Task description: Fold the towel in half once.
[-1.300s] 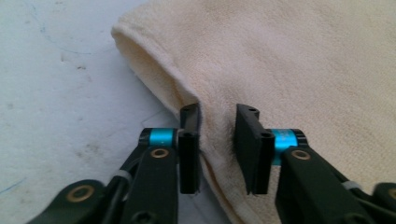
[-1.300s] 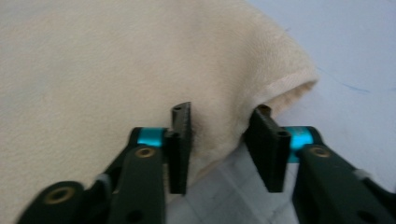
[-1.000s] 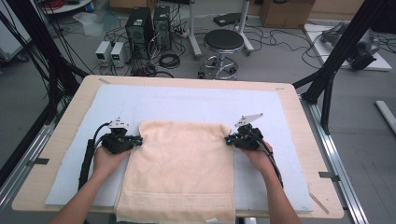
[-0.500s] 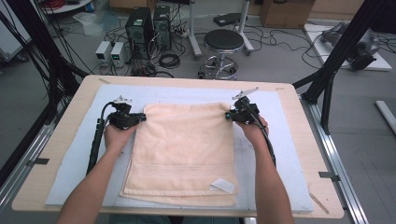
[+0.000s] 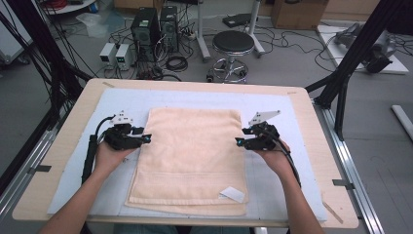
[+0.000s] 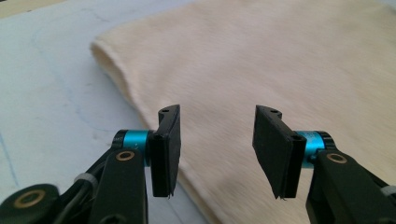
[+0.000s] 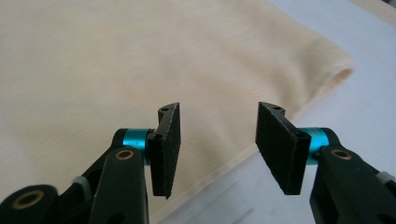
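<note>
The left hand-held gripper (image 5: 146, 139) and right hand-held gripper (image 5: 239, 141) (jaws just opened, gripping nothing) hover at opposite edges of the folded towel (image 5: 192, 156) on the table (image 5: 73, 117).

A wooden table (image 5: 311, 122) with a pale blue mat (image 5: 122, 100) stands on a grey floor (image 5: 292, 63). Behind it are a round black stool (image 5: 233, 42), computer boxes (image 5: 155, 24), tangled cables (image 5: 175, 62) and black frame poles (image 5: 355, 53)
</note>
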